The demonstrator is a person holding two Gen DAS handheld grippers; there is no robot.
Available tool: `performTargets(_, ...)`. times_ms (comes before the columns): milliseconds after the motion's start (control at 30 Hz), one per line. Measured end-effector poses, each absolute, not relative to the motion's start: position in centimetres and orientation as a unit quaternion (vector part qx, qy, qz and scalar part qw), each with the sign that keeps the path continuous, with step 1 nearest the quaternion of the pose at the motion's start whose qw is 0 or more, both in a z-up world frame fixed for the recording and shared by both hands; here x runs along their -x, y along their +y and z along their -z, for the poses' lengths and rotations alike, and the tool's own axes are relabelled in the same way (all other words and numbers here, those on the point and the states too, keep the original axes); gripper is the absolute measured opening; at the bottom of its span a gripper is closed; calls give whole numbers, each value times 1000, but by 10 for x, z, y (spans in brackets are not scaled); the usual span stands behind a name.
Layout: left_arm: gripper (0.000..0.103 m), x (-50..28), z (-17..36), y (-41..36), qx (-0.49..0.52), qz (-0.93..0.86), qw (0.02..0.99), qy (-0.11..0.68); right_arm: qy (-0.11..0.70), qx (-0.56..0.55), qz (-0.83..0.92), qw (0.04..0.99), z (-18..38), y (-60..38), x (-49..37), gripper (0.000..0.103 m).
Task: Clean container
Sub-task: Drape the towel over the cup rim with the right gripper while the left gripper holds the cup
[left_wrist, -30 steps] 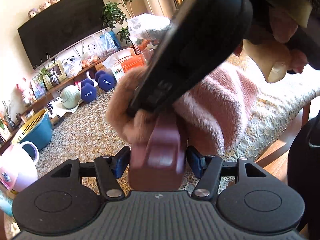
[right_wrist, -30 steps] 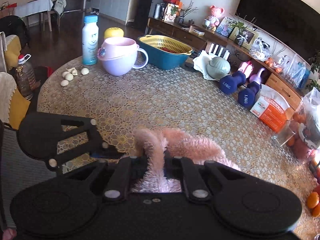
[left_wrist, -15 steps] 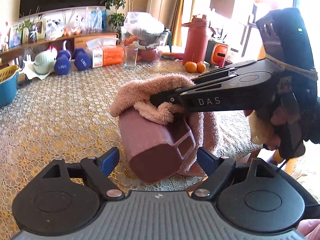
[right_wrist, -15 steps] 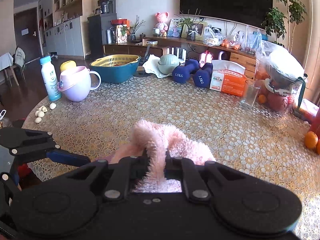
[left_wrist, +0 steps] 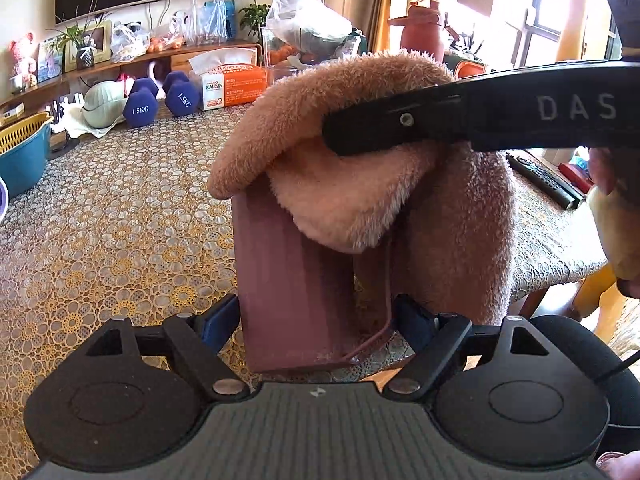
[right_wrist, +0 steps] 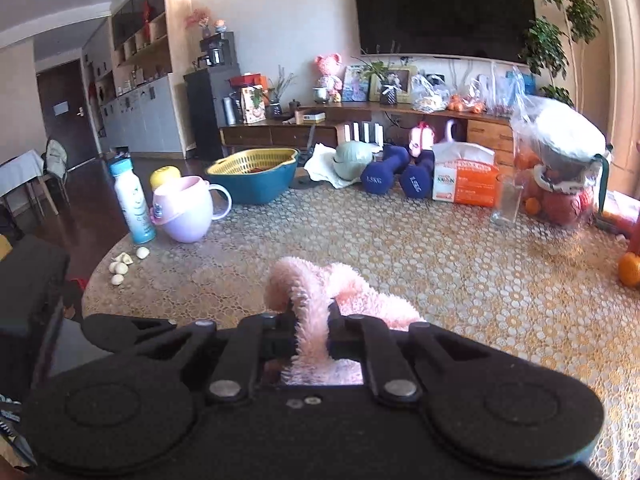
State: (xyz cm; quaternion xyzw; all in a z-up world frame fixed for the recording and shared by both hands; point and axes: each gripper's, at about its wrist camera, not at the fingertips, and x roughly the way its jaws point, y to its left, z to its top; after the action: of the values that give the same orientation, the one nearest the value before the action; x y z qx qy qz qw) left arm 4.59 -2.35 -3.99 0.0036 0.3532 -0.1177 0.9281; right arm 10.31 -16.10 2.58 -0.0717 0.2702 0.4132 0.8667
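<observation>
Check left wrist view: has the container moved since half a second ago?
Yes. The container now stands upright between the left gripper fingers, closer to the camera; earlier it tilted.

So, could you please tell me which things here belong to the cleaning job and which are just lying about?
In use: maroon container, pink fluffy cloth, left gripper, right gripper.
Lying about: dumbbells, tissue box, lilac jug, bottle, blue basin.

Home living room, wall television (right_wrist: 443, 8), sideboard (right_wrist: 360, 118), dumbbells (right_wrist: 384, 169)
</observation>
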Motion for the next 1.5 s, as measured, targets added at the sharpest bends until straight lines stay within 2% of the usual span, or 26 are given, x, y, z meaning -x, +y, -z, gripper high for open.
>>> performTargets(400,83,-43,38,-34,-52,112,932,340,299,171,-429,835,0,-125,-94,10)
performTargets(500,83,-42,37,-34,-55,114,934,334,301,142,-426,841,0,-132,-109,9)
performTargets(700,82,-45,28,-37,-77,118,940,311,288,151,-347,879,0,-147,-141,9)
performTargets(867,82,-51,20,-36,-84,123,945,292,280,132,-286,907,-16,-197,-156,8)
performTargets(1100,82,-55,14,-46,-110,131,945,279,243,106,-371,890,-67,-211,-127,9)
performTargets(1500,82,-52,17,-48,-114,133,942,286,282,132,-453,835,-21,-136,-113,9)
